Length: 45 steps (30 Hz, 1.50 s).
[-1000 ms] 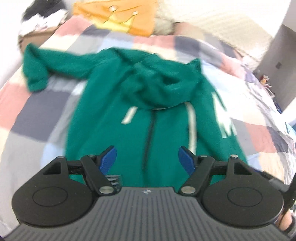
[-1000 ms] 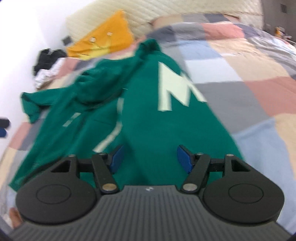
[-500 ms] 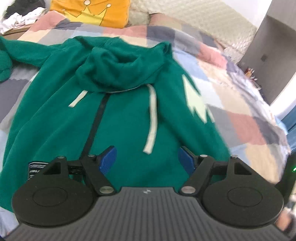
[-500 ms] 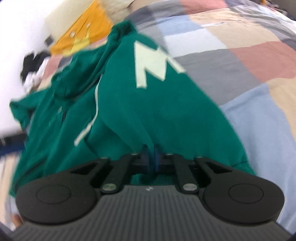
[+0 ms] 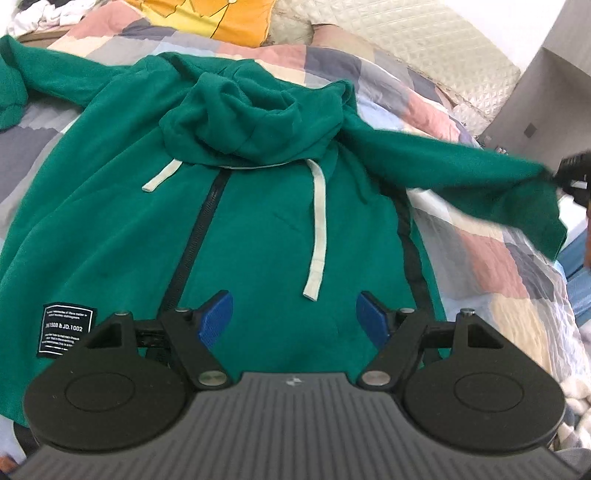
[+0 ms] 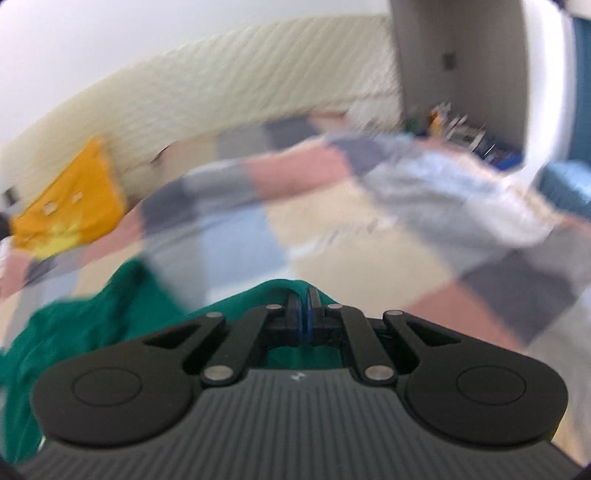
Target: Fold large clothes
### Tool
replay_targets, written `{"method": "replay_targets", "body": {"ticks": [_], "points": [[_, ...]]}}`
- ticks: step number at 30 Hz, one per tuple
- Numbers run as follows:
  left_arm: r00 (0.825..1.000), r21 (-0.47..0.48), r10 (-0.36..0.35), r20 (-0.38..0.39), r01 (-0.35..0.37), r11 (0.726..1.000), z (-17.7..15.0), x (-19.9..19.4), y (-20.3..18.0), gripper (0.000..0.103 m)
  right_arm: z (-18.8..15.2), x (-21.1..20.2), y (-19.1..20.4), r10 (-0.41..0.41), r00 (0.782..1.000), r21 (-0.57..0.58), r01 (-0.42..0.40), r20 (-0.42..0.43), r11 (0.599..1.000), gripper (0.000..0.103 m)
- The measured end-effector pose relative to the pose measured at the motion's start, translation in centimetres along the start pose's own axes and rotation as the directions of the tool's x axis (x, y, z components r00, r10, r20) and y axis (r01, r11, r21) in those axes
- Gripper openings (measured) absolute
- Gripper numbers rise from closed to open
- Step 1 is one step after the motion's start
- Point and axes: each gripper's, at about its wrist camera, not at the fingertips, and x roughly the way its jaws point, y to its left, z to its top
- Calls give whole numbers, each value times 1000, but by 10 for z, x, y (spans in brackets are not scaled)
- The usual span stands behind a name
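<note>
On the bed, above the near hem of the green zip-up hooded sweatshirt (image 5: 258,206), the left gripper (image 5: 294,316) hangs with its two blue pads (image 5: 216,317) wide apart; nothing is between them and they touch nothing. The sweatshirt lies front side up on the patchwork quilt of pink, grey, blue and beige squares (image 5: 491,266), with the hood at the far side, two pale drawstrings (image 5: 317,229) running down the chest and a black label with white letters (image 5: 66,330) near the left hem.

The right gripper (image 6: 303,317) has its jaws together, clamped on a fold of the green cloth. In the left wrist view the right sleeve (image 5: 465,184) is stretched out to the right and lifted off the quilt, its end meeting a dark blurred shape at the right edge of the view. The right wrist view is blurred by motion.

Half a second ago the sleeve was folded over the body, with a pale letter M showing, and the right gripper was already closed on it. Now the sleeve is pulled outward and the M is not seen. The left gripper was open then too.

An orange cushion with a yellow pattern (image 5: 221,18) rests at the far end against the cream quilted headboard (image 5: 406,48).
</note>
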Motion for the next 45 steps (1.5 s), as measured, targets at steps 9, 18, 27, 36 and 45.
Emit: {"method": "replay_targets", "body": {"ticks": [9,18,27,36,45], "points": [[1000,-44,-2,-7,2,999,15,29,14,78,108,85,-48,-282,944,38,280,172,959,5],[1000,5,-19,-9,19,1000,34,69,9,78,85,198,-76,-413,892,-31,426,184,904,5],[997,5,-43,-61,43,999,39,94,5,78,19,244,-113,-384,916,-15,388,114,922,8],[998,16,-24,-62,25,1000,34,87,-3,78,14,193,-97,-268,960,41,265,85,963,69],[994,55,-103,-43,105,993,10,53,-15,78,-15,94,-59,-88,995,65,85,43,994,68]]}}
